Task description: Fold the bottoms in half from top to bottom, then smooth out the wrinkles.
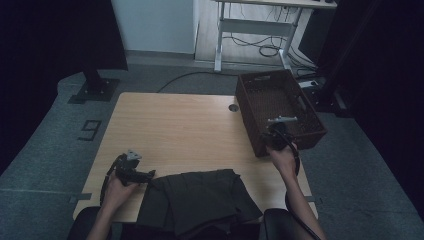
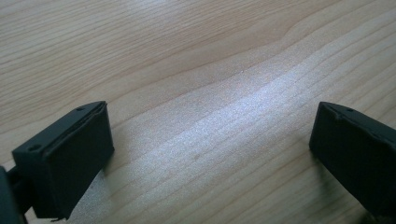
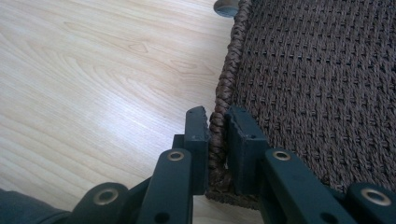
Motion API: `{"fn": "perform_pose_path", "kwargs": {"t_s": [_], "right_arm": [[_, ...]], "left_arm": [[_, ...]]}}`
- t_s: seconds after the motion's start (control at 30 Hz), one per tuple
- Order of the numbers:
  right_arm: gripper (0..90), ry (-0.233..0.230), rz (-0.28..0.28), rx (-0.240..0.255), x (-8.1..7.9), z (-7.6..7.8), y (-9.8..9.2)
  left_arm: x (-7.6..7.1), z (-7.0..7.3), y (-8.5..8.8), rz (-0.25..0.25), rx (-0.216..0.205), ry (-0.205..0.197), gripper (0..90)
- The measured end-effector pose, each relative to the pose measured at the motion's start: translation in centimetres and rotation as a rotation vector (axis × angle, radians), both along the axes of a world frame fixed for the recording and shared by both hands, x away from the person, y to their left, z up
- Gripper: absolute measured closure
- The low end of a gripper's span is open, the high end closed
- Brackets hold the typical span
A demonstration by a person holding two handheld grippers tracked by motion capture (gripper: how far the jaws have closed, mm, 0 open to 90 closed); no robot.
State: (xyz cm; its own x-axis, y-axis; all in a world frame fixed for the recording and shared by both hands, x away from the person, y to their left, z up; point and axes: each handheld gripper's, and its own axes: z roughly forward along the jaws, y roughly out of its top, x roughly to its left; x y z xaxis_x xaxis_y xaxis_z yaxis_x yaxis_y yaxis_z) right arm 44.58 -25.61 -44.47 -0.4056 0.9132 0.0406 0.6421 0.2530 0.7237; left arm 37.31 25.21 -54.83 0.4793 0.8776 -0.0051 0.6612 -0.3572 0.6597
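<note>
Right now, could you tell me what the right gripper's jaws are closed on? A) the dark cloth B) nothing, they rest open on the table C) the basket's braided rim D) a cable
C: in the right gripper view the right gripper has one jaw on each side of the braided rim of the basket, pinching it.

A pale wood-grain worktop (image 1: 170,125) is standing on grey carpet (image 1: 45,150), where a taped figure nine (image 1: 90,130) is showing. Beyond it, a white-framed desk (image 1: 260,25) is standing against a pale wall (image 1: 150,22), with cables (image 1: 265,47) lying beneath. Dark curtains (image 1: 50,35) are hanging at both sides. Dim light is falling across the room.
</note>
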Motion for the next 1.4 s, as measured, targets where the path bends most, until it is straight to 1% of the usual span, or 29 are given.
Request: {"fn": "perform_pose_path", "kwargs": {"t_s": [0.33, 0.7, 1.13, 1.4], "right_arm": [[78.6, 0.004, 0.033, 0.006, -0.7, 0.0, 1.0], [78.5, 0.005, 0.080, 0.010, -1.6, 0.0, 2.9], [77.5, 0.005, 0.170, 0.020, -2.2, -0.1, 5.7], [77.5, 0.007, 0.204, 0.020, -2.4, 0.0, 6.9]], "left_arm": [[0.0, 0.0, 0.0, 0.000, 0.000, 0.000, 0.0], [0.0, 0.0, 0.0, 0.001, 0.000, 0.000, 0.0], [0.0, 0.0, 0.0, 0.000, 0.001, 0.000, 0.0], [0.0, 0.0, 0.0, 0.001, 0.000, 0.000, 0.0]]}}
